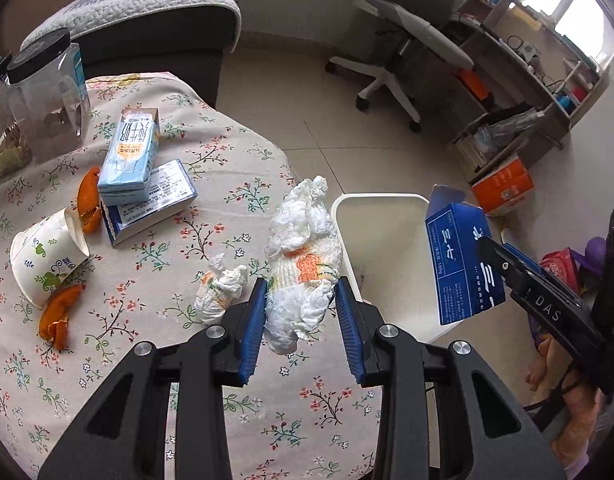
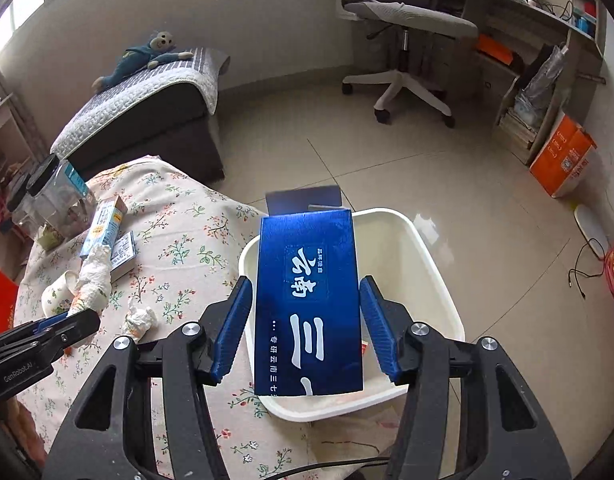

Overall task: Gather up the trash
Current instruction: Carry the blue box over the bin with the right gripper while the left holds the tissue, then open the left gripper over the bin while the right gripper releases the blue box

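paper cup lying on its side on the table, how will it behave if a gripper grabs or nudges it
The paper cup lies tipped over, so a nudge would probably roll it in a curve. It looks empty and thin-walled: likely light and easily crushed. Its rim already seems bent, so it may deform further.

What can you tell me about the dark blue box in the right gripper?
The dark blue box is a glossy cardboard carton with white Chinese characters. Its top flap stands open. The right gripper clamps it by its two long sides, its printed face toward the wrist camera, tilted. It hangs in the air above the white bin beside the table, touching only the blue pads.
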